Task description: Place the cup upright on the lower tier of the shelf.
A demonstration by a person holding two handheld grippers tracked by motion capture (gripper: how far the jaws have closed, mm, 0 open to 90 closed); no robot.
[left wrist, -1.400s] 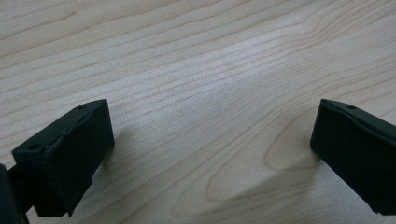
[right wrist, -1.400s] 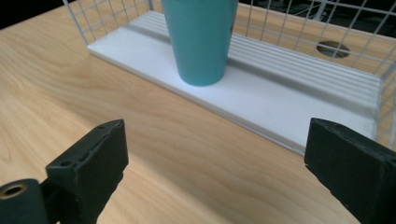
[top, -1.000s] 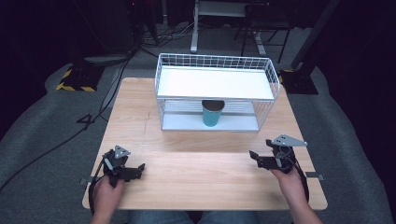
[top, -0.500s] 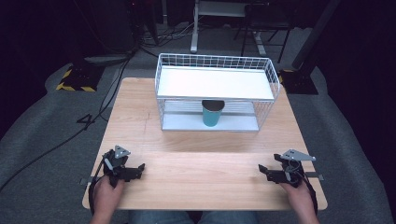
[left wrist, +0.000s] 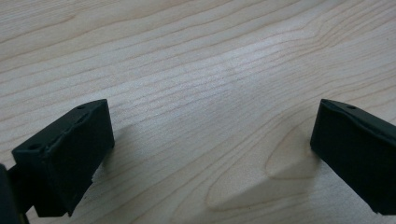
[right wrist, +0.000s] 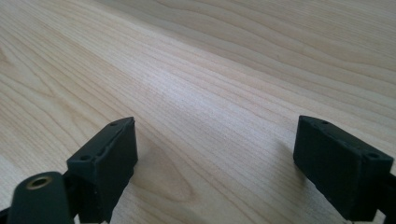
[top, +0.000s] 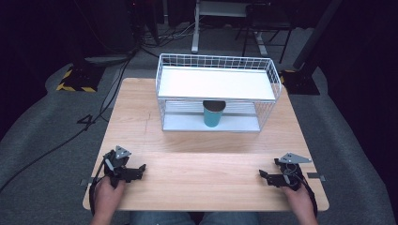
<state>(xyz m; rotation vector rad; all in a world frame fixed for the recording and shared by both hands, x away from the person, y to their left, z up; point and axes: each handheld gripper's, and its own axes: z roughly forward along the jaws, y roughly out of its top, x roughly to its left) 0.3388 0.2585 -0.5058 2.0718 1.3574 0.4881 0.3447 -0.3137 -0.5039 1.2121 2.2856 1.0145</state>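
Both tools rest low on the near part of the wooden desk, one at each front corner, each held in a hand. The left tool lies by the near left corner and points inward across the desk; in the left gripper view its two black jaws stand wide apart over bare wood grain, with nothing between them. The right tool lies by the near right corner and points inward as well, toward the left one. Its jaws have just been opening, and the right gripper view shows them apart with only bare desk between them.

The nearest thing to either tool is a teal cup, and it is well apart from both. It stands upright on the lower level of a white wire rack at the far middle of the desk, under the rack's white upper shelf, near the open front edge. Seen from above, the cup lies ahead of the gap between the two tools, roughly midway between them and far beyond their tips. A broad stretch of open desk separates the cup from each tool. A grey three-cornered plate tops each tool, and cables trail off the near edge by the hands.
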